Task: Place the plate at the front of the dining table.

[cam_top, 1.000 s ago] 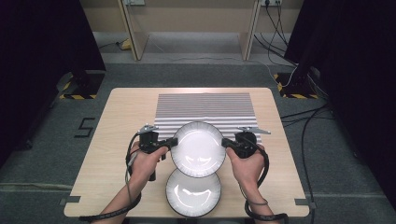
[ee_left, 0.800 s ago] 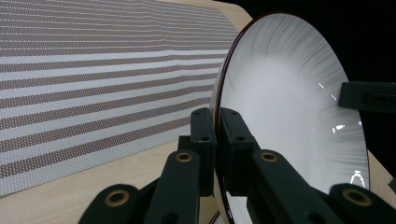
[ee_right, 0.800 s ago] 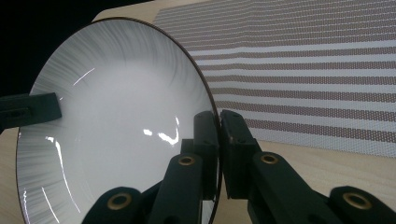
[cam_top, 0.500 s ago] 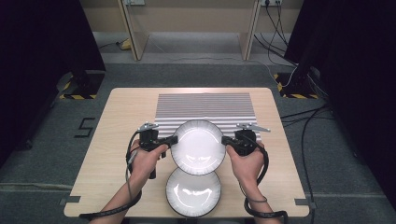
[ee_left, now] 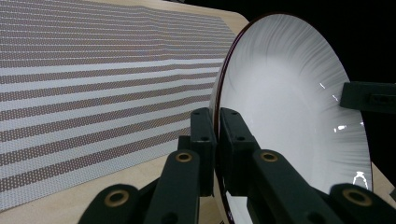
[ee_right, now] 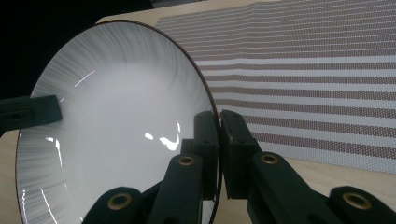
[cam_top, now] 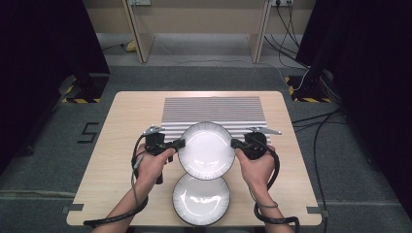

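A white plate (cam_top: 206,149) with a dark rim is held above the table between both hands. My left gripper (cam_top: 180,143) is shut on its left rim, and my right gripper (cam_top: 234,143) is shut on its right rim. In the left gripper view the plate (ee_left: 289,107) stands on edge, its rim pinched between my jaws (ee_left: 217,140). The right gripper view shows the same plate (ee_right: 116,121) with its rim clamped in that gripper (ee_right: 218,144). A second white plate (cam_top: 201,199) lies flat on the table near the front edge, just below the held one.
A striped placemat (cam_top: 214,112) covers the far middle of the wooden table (cam_top: 121,121). Dark curtains and cables flank the table on the floor. Desk legs stand beyond the far edge.
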Demonstrator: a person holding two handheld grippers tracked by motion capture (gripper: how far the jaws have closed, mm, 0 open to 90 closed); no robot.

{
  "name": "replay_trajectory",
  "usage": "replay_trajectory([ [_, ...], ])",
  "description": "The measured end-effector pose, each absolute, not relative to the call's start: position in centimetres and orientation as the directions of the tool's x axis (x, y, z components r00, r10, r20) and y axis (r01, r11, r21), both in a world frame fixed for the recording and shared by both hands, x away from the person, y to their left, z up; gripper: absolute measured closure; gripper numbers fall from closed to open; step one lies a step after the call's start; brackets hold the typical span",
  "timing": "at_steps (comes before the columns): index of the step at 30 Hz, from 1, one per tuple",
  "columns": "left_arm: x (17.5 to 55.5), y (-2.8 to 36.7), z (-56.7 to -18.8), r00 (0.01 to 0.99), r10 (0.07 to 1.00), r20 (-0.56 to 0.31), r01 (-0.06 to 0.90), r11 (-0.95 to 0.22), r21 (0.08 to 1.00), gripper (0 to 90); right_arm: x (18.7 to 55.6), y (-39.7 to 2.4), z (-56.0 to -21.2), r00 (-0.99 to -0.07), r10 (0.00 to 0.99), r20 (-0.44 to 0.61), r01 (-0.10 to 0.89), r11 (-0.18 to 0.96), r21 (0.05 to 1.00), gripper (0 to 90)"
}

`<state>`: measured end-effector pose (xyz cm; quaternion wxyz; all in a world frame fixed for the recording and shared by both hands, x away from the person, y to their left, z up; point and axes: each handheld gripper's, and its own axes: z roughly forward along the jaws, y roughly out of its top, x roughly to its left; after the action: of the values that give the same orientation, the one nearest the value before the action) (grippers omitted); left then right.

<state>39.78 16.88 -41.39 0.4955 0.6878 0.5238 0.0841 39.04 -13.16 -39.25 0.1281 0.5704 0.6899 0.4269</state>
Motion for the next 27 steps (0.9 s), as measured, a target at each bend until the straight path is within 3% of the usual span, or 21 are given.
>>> replay_trajectory([
  [27, 40.57, 16.82, -41.43, 0.428, 0.810, -0.402, 0.634, 0.047, 0.772, 84.5, 39.87, -13.11, -39.25, -0.315, 0.897, 0.311, 0.669, -0.023, 0.743, 85.8],
])
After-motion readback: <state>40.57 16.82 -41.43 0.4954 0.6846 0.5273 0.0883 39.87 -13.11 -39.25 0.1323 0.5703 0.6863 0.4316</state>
